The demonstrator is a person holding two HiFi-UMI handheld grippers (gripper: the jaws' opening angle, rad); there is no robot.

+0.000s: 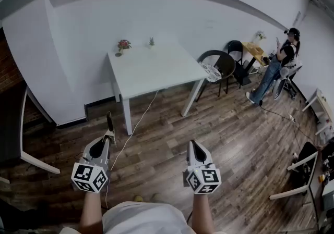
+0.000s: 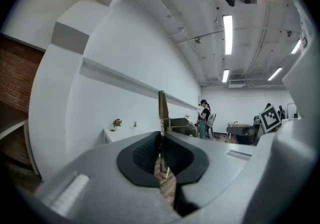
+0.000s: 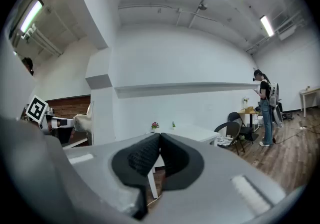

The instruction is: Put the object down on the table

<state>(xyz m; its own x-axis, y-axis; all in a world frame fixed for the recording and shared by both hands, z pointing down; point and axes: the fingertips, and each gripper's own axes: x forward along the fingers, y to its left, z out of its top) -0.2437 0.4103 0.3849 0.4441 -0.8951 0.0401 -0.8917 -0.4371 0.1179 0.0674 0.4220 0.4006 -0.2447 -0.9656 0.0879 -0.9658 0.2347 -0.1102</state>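
Left gripper (image 1: pixel 108 135) clamped on a thin dark strip (image 1: pixel 109 121) standing upright, held over the wooden floor (image 1: pixel 229 134), well short of the white desk (image 1: pixel 151 69), right gripper (image 1: pixel 194 144) alongside, closed on nothing

Left gripper (image 1: pixel 109 135): I hold it level, pointing ahead; my jaws are pinched tight on a thin dark strip (image 2: pixel 162 108) that stands upright out of them.
Right gripper (image 1: pixel 195 145): level too, pointing the same way; my jaws are pressed together with nothing between them.
Forearms: my left forearm (image 1: pixel 91 211) and right forearm (image 1: pixel 201 212) are bare and reach forward, side by side and apart.
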